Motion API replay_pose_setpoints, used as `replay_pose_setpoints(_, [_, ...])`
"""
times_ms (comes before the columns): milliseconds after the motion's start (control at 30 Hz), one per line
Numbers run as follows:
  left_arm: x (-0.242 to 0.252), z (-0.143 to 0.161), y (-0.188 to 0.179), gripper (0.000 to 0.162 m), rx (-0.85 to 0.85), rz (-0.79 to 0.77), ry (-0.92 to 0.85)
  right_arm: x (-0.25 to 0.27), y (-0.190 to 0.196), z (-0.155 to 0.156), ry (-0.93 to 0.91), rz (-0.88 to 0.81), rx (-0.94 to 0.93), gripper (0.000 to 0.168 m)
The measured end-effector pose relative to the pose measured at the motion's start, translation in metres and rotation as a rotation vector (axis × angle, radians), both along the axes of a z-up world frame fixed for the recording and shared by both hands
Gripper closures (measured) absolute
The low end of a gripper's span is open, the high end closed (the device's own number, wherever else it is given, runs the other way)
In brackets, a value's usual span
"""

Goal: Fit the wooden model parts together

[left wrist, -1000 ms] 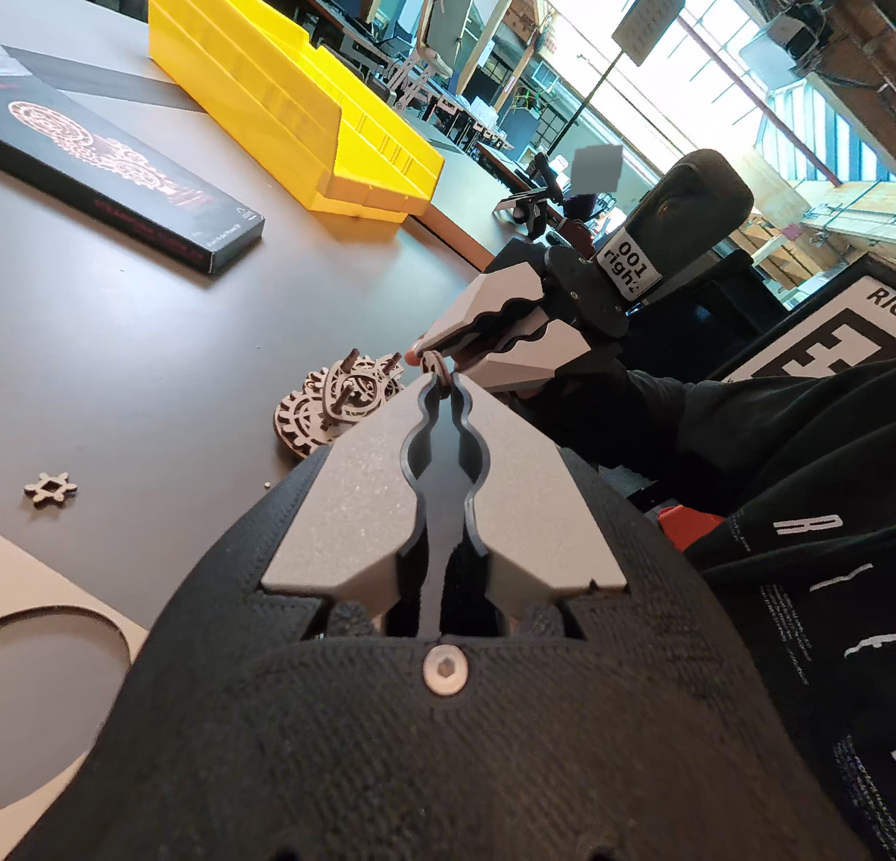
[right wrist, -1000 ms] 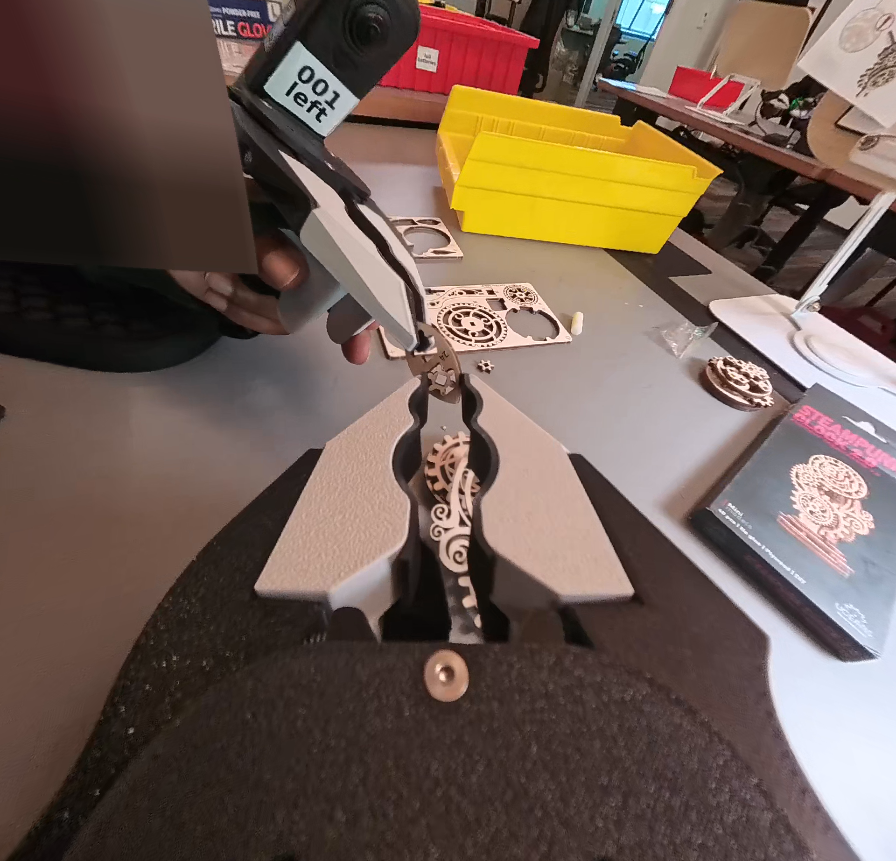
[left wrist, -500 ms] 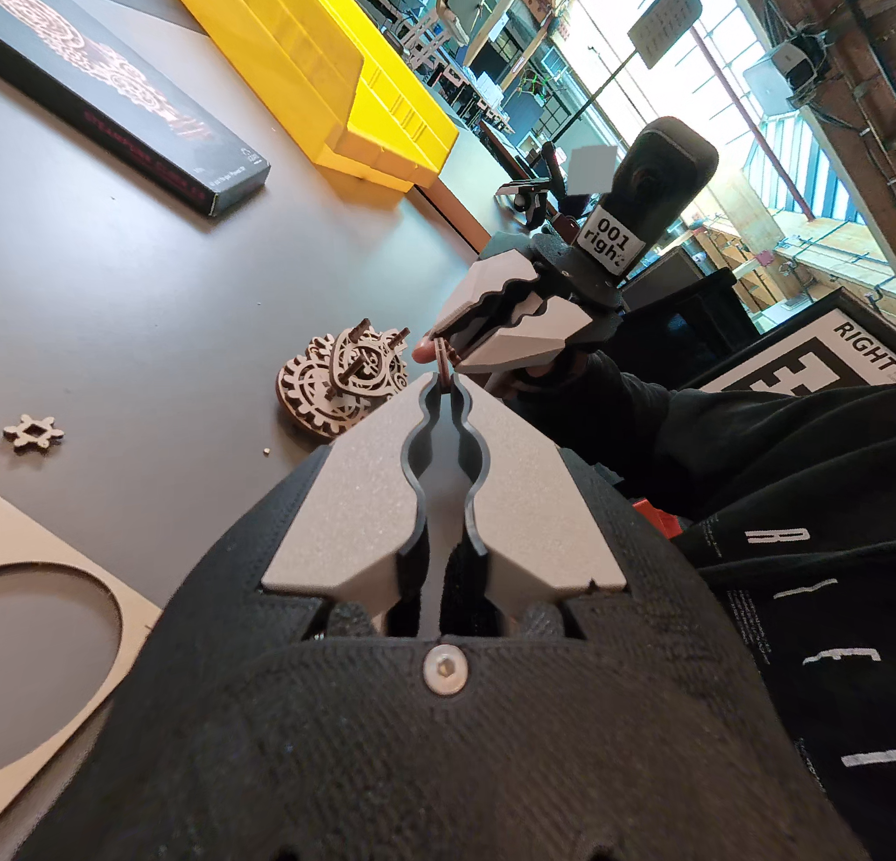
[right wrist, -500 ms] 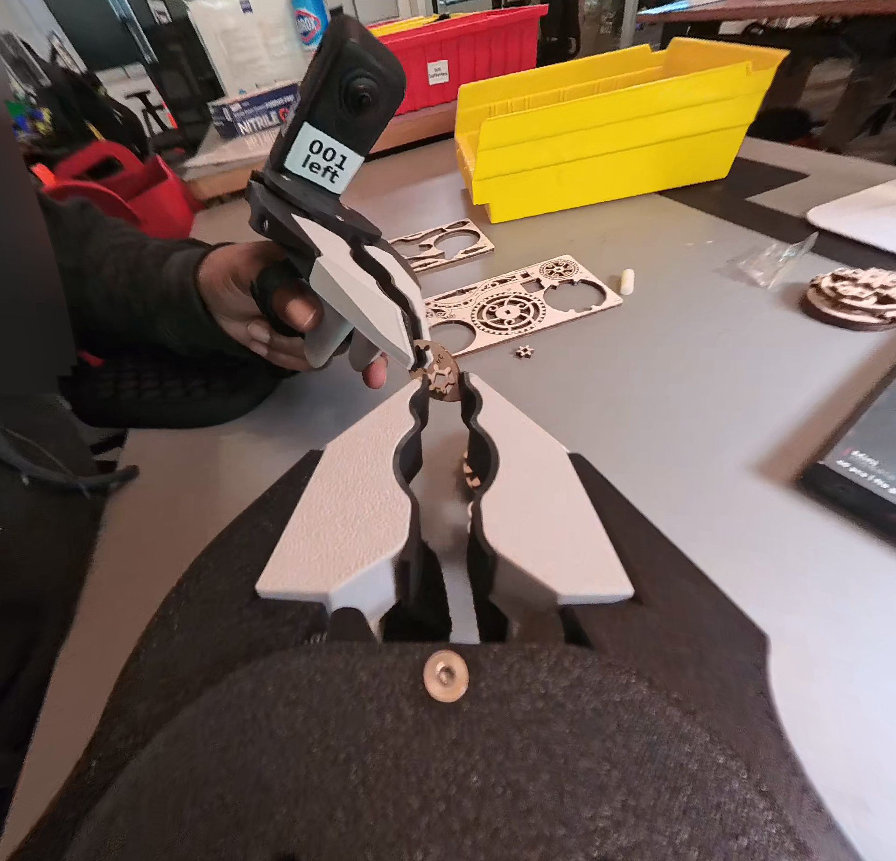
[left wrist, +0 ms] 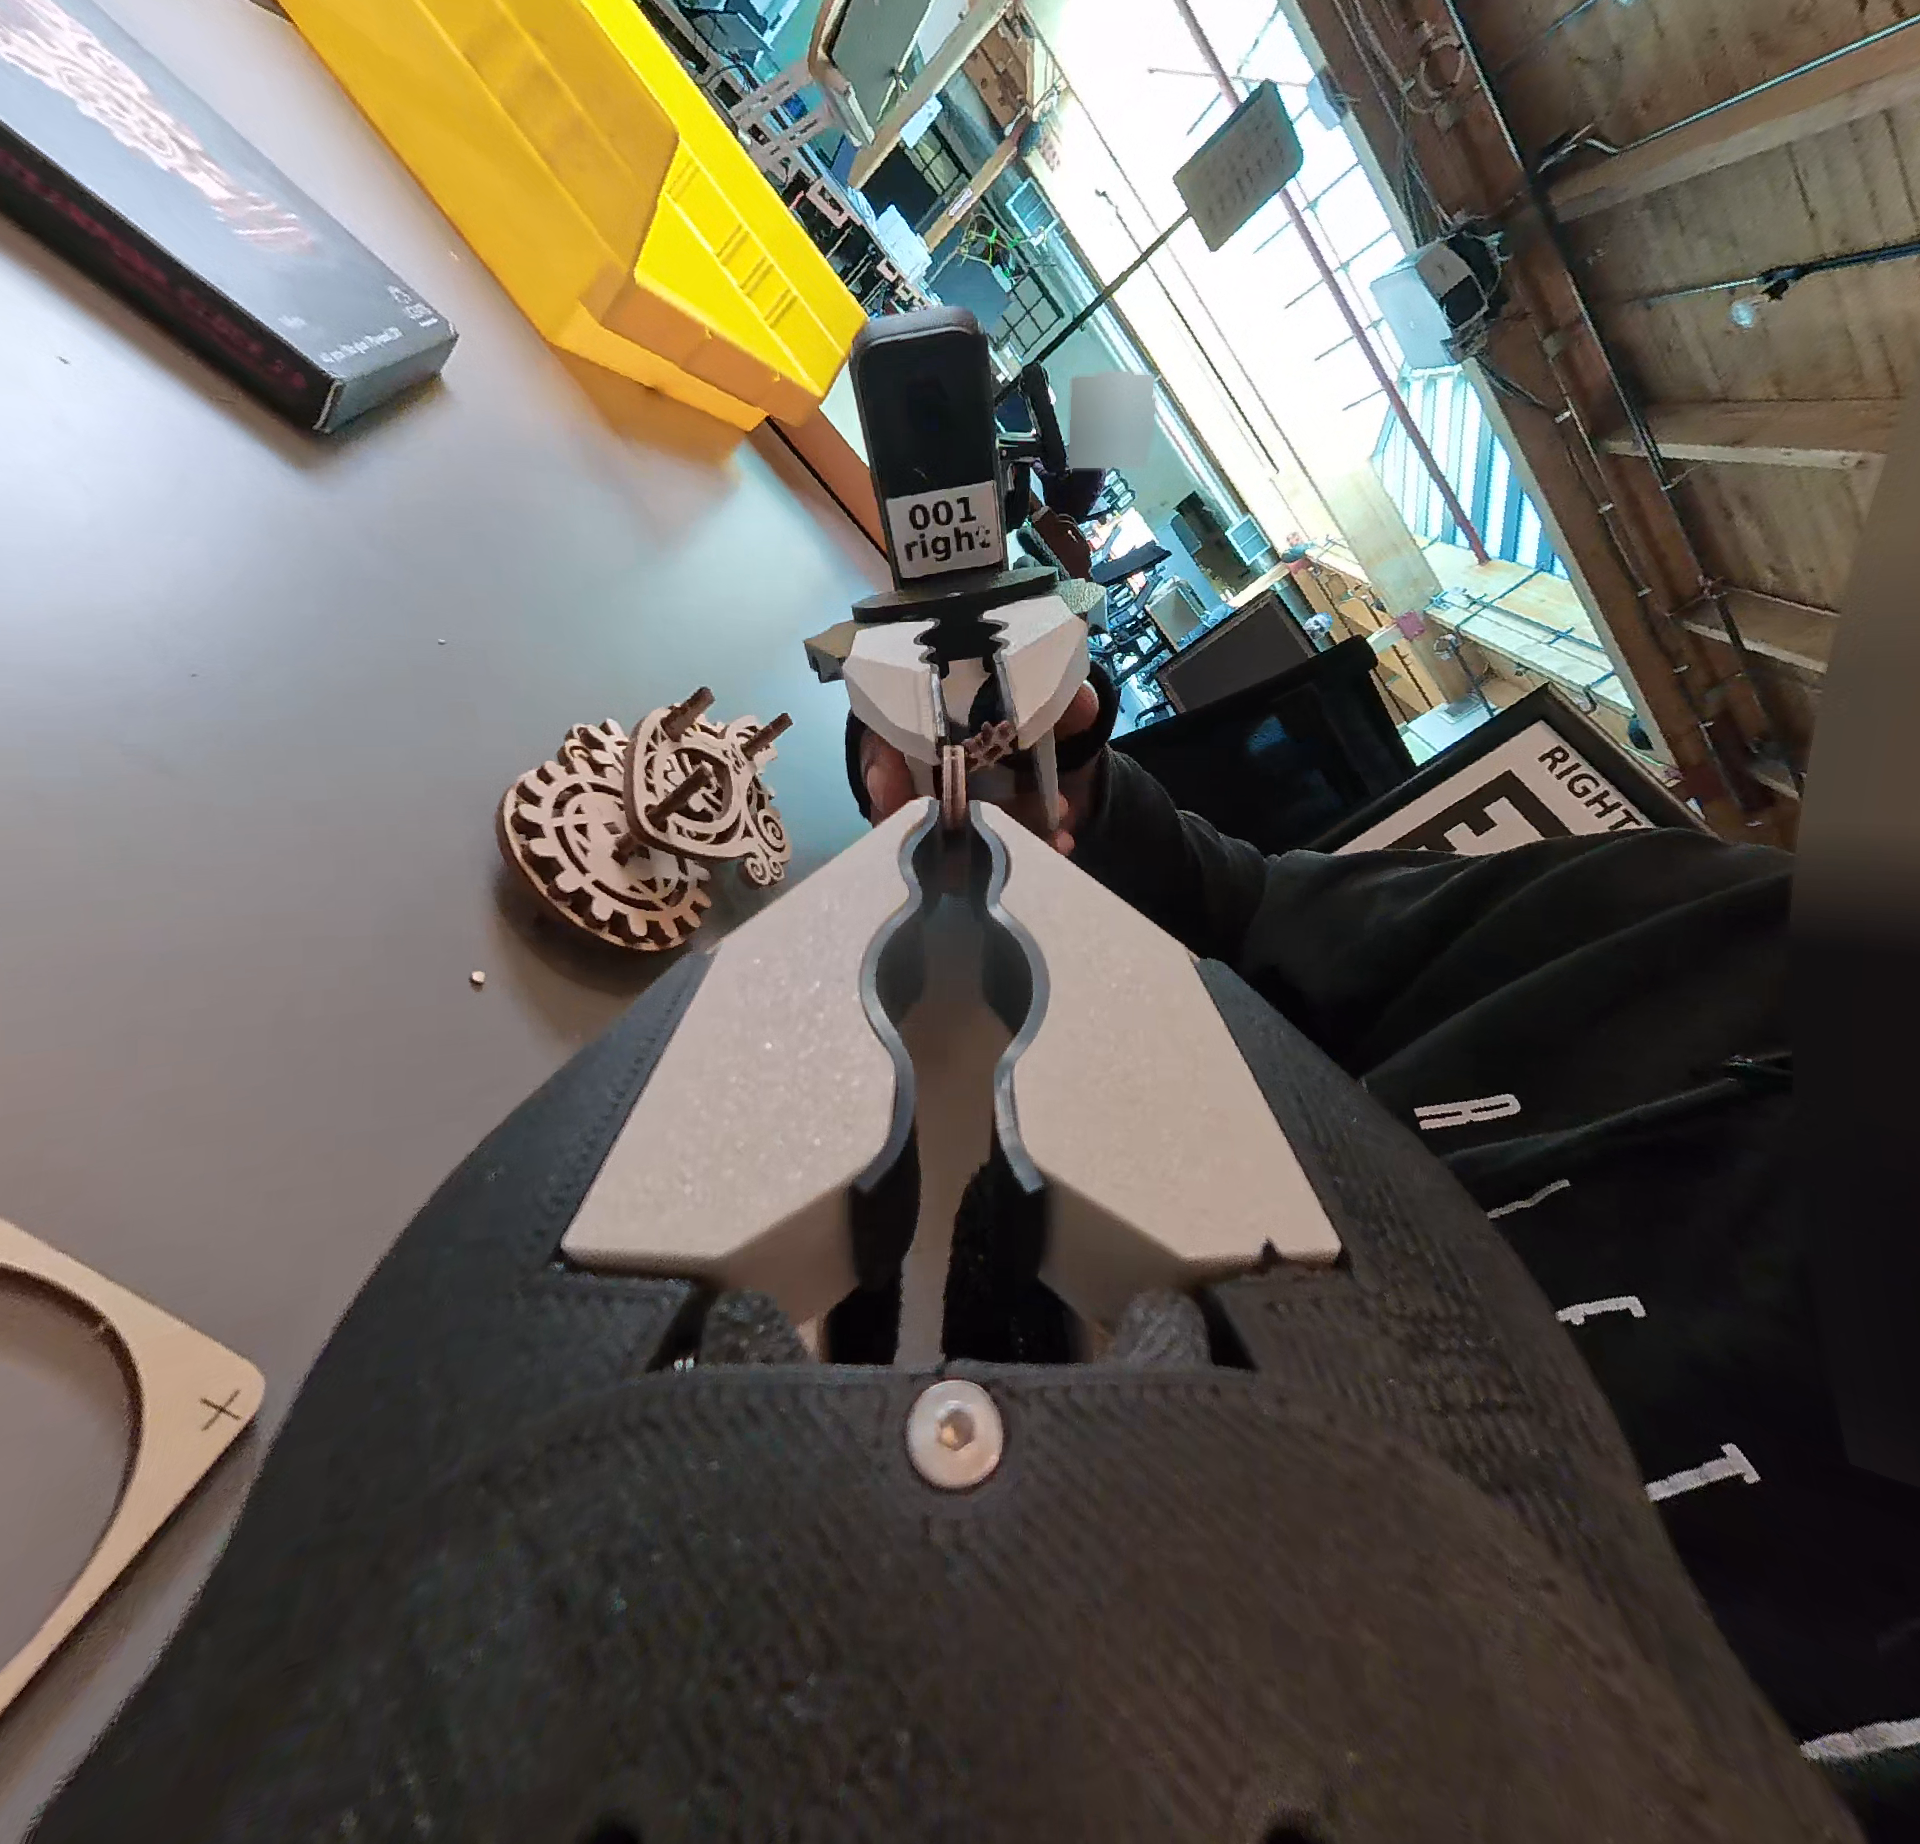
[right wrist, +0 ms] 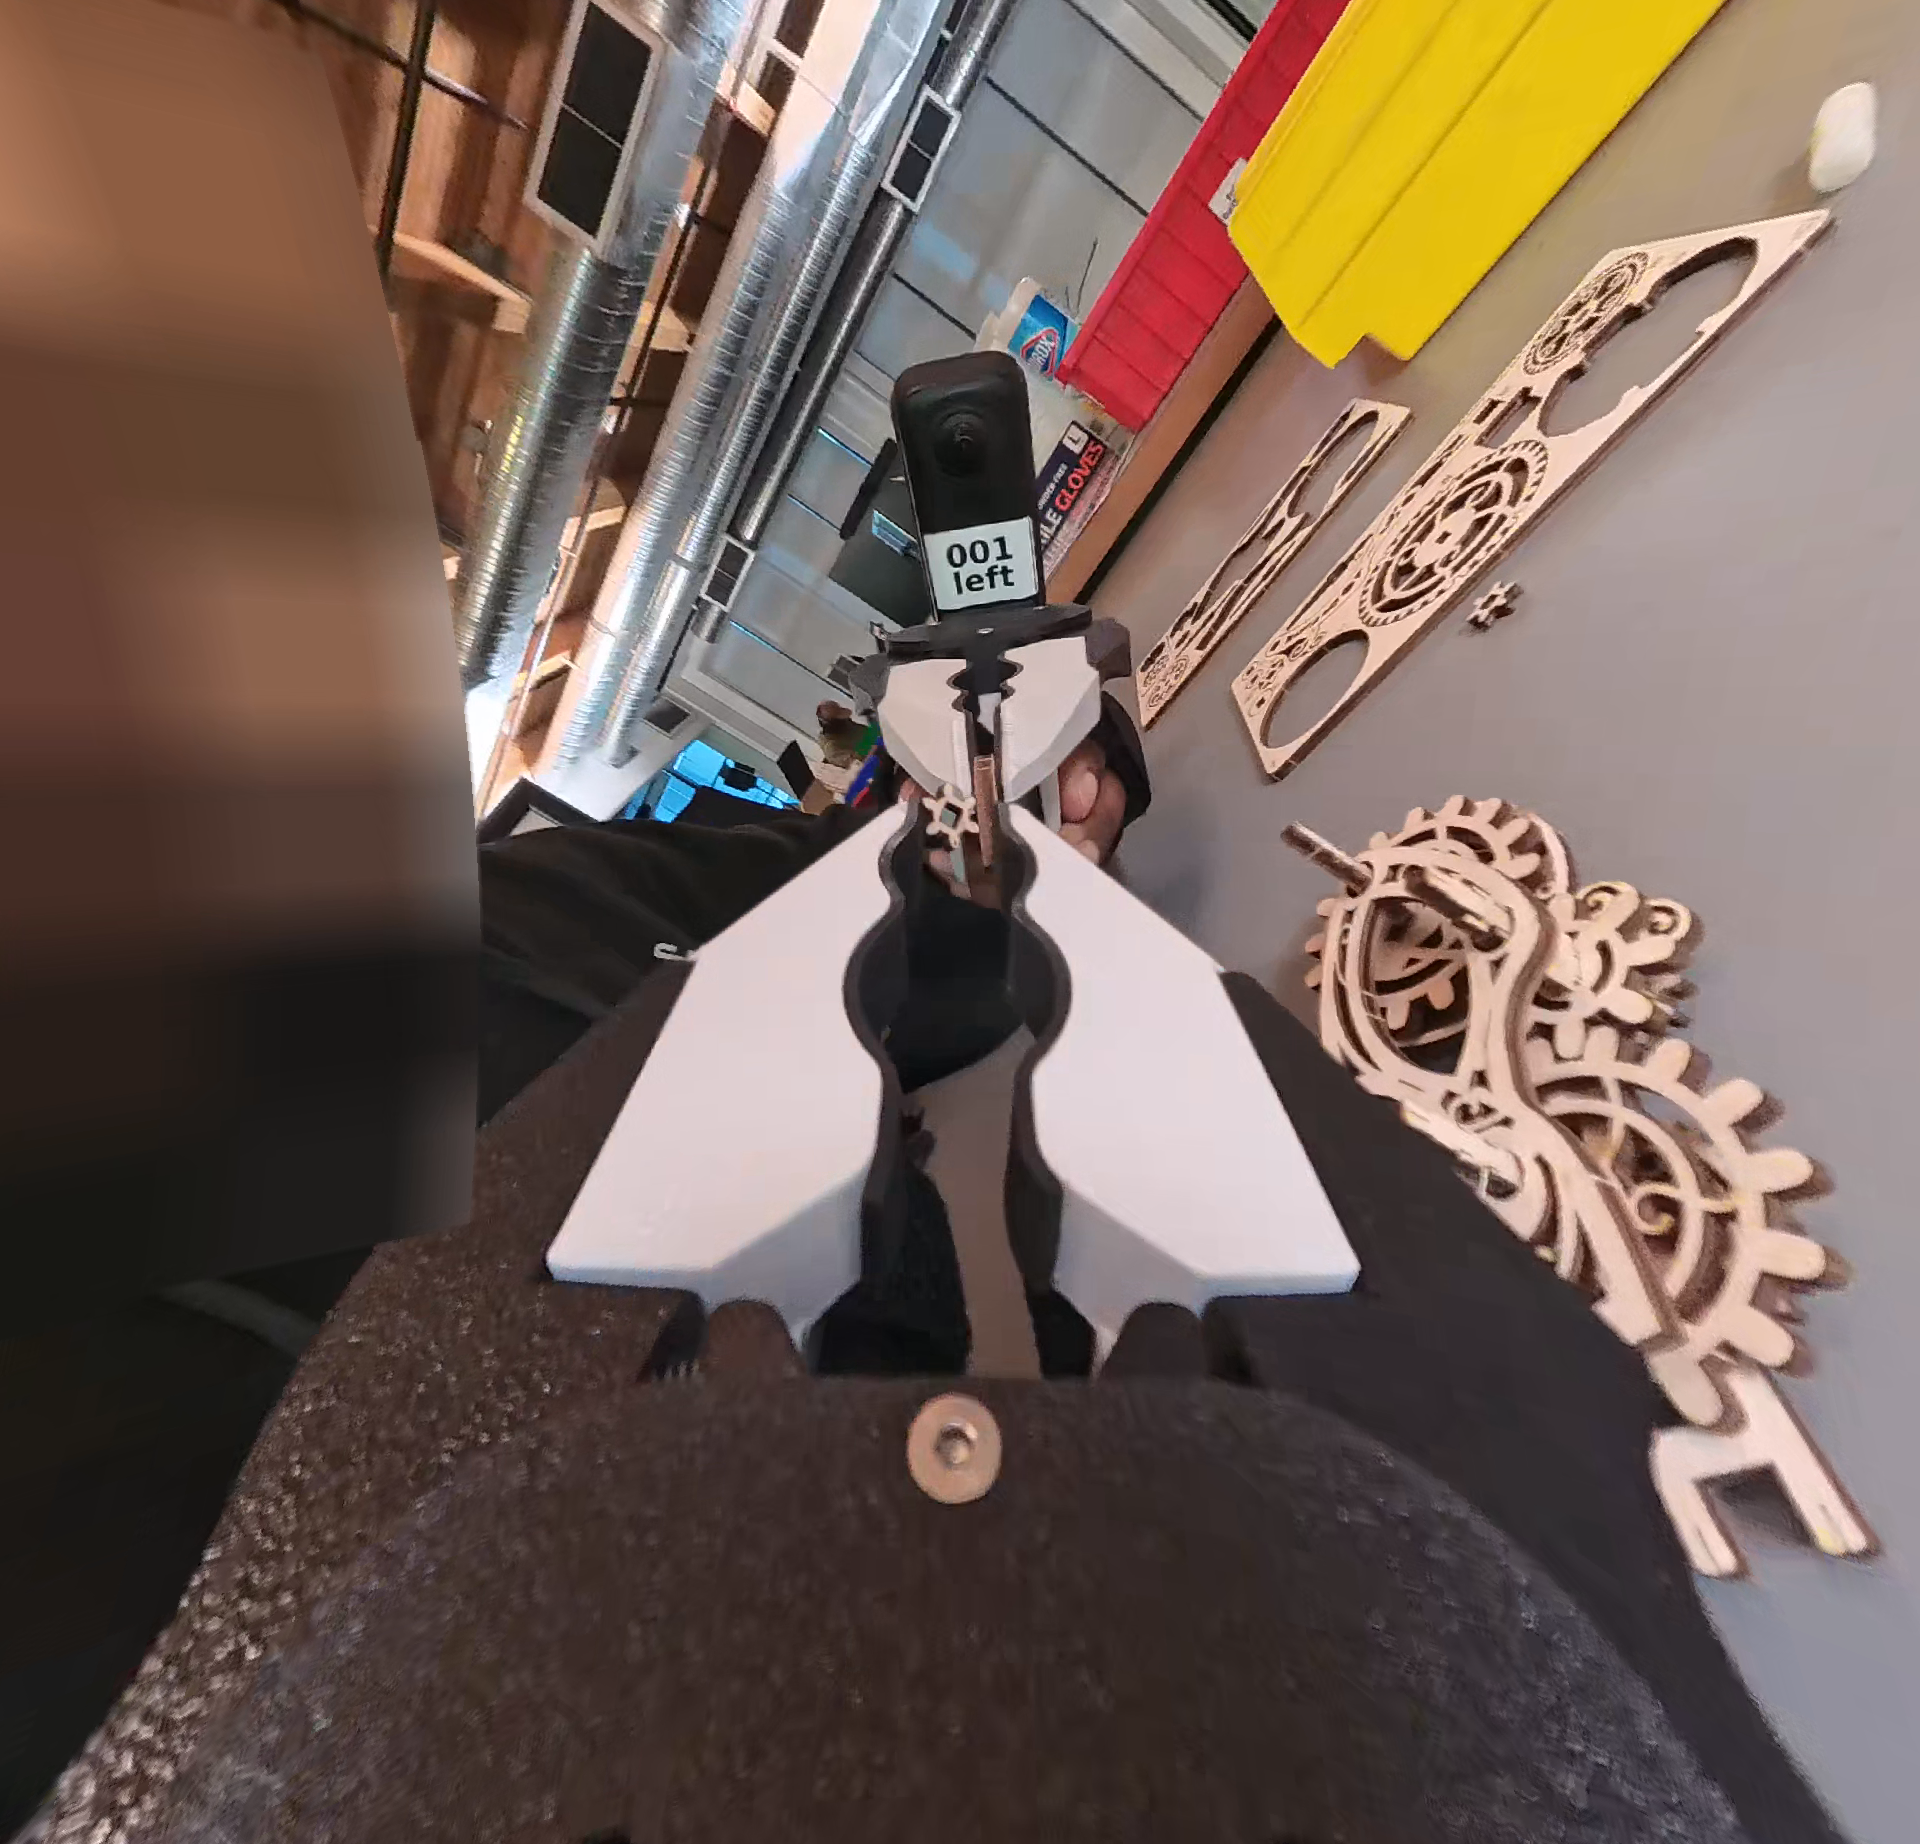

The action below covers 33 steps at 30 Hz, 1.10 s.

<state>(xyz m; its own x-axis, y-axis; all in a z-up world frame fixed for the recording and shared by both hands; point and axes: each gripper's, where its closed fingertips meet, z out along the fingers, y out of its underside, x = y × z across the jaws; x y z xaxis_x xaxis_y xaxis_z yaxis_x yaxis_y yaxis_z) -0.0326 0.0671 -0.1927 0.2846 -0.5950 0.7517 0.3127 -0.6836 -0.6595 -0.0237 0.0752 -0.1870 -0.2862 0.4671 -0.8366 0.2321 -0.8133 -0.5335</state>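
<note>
My left gripper [left wrist: 951,826] is shut on a thin wooden disc [left wrist: 951,792], seen edge-on at its tips. My right gripper [right wrist: 958,838] faces it head-on, tip to tip, and pinches a small star-shaped gear [right wrist: 948,815] between narrowly parted jaws. The gear [left wrist: 989,745] sits right beside the disc [right wrist: 983,807]; I cannot tell whether they touch. Each gripper also shows in the other's view: the right one [left wrist: 987,766] and the left one [right wrist: 977,755]. A part-built wooden gear model [left wrist: 649,838] lies on the grey table, close to the right gripper [right wrist: 1538,1088].
A yellow bin [left wrist: 582,132] and a black box [left wrist: 187,225] stand at the far side. Two punched-out wooden sheets [right wrist: 1455,506] and a loose small star piece [right wrist: 1494,607] lie on the table. Another sheet corner [left wrist: 125,1399] is near the left gripper. A person's black sleeve [left wrist: 1455,942] is on the right. Both grippers' tips are close together, under 4 cm apart.
Both grippers have swung round and now point straight at each other, tilted relative to the table. The wooden parts stay pinched at the meeting tips.
</note>
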Motion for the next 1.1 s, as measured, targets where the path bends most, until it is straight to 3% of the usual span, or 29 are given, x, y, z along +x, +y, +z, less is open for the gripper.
replay_pose_setpoints(133, [-0.002, -0.001, 0.002, 0.161, -0.007, 0.009, -0.006, 0.000, 0.002, -0.001, -0.008, -0.010, -0.038, 0.157])
replay_pose_setpoints(200, [-0.005, -0.002, 0.006, 0.161, -0.012, 0.032, -0.005, 0.001, 0.008, -0.002, -0.016, -0.041, -0.025, 0.166])
replay_pose_setpoints(367, [-0.007, -0.004, 0.009, 0.161, -0.019, 0.057, 0.006, -0.001, 0.010, -0.004, -0.063, -0.116, 0.162, 0.166])
replay_pose_setpoints(533, [-0.020, -0.004, 0.018, 0.161, 0.012, 0.116, 0.044, 0.000, 0.025, -0.003, -0.073, -0.202, 0.228, 0.166])
replay_pose_setpoints(667, [-0.051, -0.004, 0.036, 0.161, 0.071, 0.243, 0.123, -0.008, 0.048, -0.010, -0.241, -0.215, 0.541, 0.166])
replay_pose_setpoints(867, [-0.099, -0.008, 0.053, 0.161, 0.093, 0.420, 0.181, -0.047, 0.090, -0.061, -0.628, 0.079, 1.262, 0.166])
replay_pose_setpoints(1000, [-0.102, -0.008, 0.050, 0.161, 0.103, 0.429, 0.191, -0.050, 0.100, -0.096, -0.738, 0.264, 1.427, 0.162])
replay_pose_setpoints(1100, [-0.101, -0.007, 0.049, 0.161, 0.112, 0.420, 0.195, -0.049, 0.099, -0.092, -0.708, 0.244, 1.444, 0.153])
